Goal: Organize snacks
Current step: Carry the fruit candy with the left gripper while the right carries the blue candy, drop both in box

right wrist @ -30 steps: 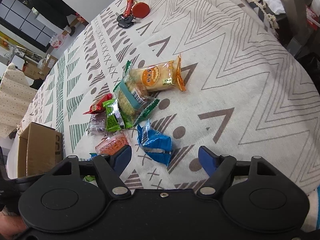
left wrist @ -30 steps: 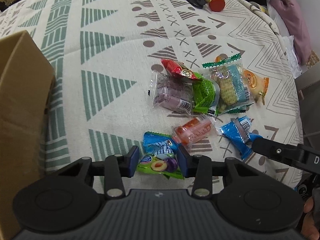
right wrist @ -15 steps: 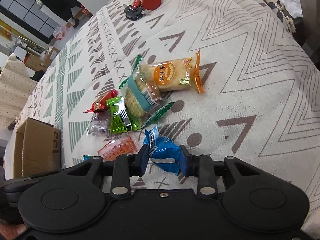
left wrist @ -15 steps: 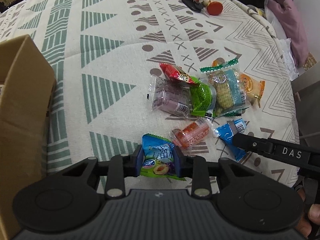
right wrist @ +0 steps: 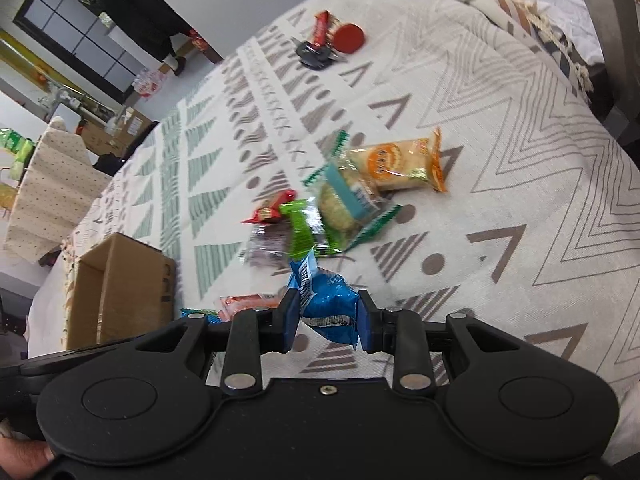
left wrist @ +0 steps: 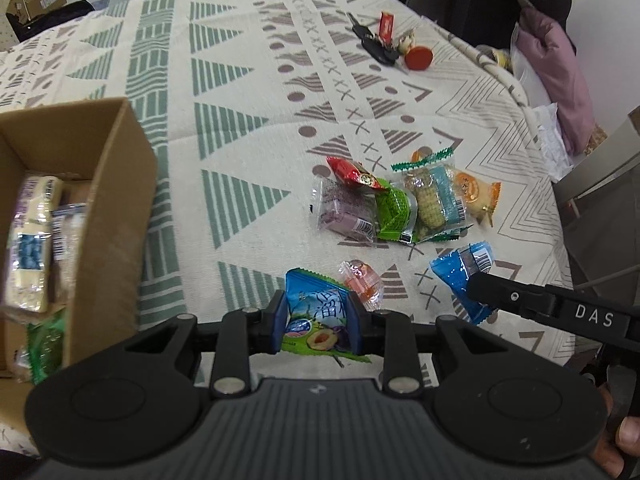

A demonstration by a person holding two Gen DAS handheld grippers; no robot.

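Pads of the left gripper [left wrist: 316, 326] are pinched on a blue-and-green plum candy packet [left wrist: 316, 316], seemingly lifted for carrying to the open cardboard box [left wrist: 116, 208] at left, which already holds wrapped snacks. More snacks [left wrist: 404, 200] lie heaped on the patterned tablecloth [left wrist: 240, 100] beyond. From the right wrist, the right gripper [right wrist: 326, 322] clamps a blue snack packet [right wrist: 328, 304], raised clear of the cloth, probably also bound for the box, well apart to the left.
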